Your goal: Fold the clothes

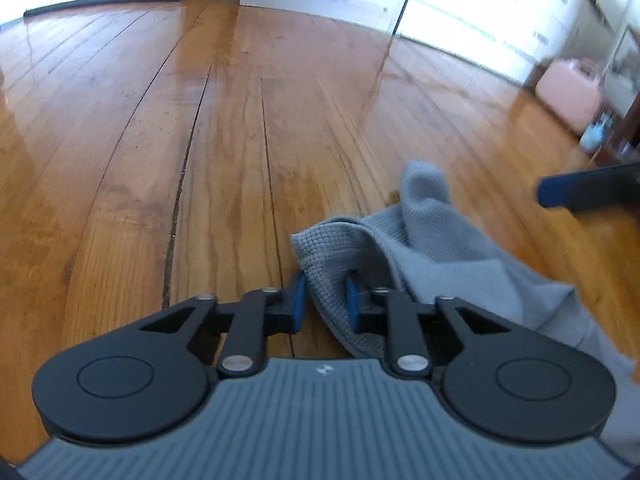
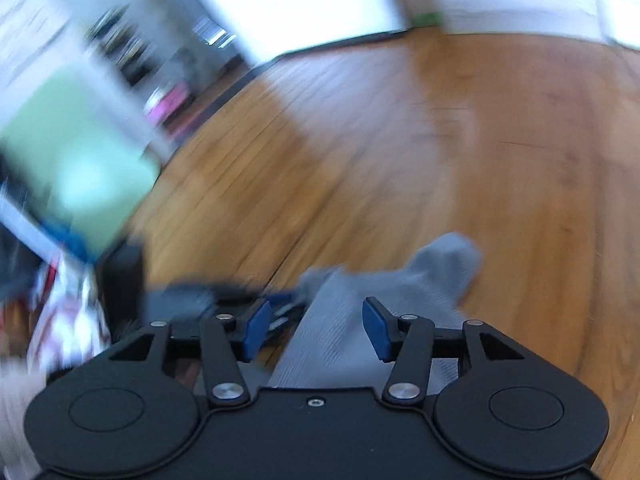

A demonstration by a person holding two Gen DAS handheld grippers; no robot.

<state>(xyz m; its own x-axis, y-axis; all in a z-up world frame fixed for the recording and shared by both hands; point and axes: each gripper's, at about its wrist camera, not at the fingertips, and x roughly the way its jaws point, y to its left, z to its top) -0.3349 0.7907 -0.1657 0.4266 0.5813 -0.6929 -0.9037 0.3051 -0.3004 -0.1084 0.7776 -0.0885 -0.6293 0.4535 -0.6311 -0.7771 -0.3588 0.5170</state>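
A grey knitted cloth point(image 1: 436, 252) lies crumpled on the wooden floor point(image 1: 200, 140), with one corner standing up. My left gripper point(image 1: 326, 300) is shut on the cloth's near edge, which is pinched between the blue pads. One blue-tipped finger of the right gripper shows at the right edge of the left wrist view point(image 1: 584, 190). In the blurred right wrist view the right gripper point(image 2: 318, 328) is open, its pads on either side of the grey cloth point(image 2: 360, 312) without touching it. The left gripper shows as a dark blur to its left point(image 2: 224, 292).
A pink case point(image 1: 568, 92) and small blue items stand at the right by white cabinets point(image 1: 480, 4). A black strip point(image 1: 100, 2) lies along the far wall. In the right wrist view a green box point(image 2: 80, 160) and shelves are at the left.
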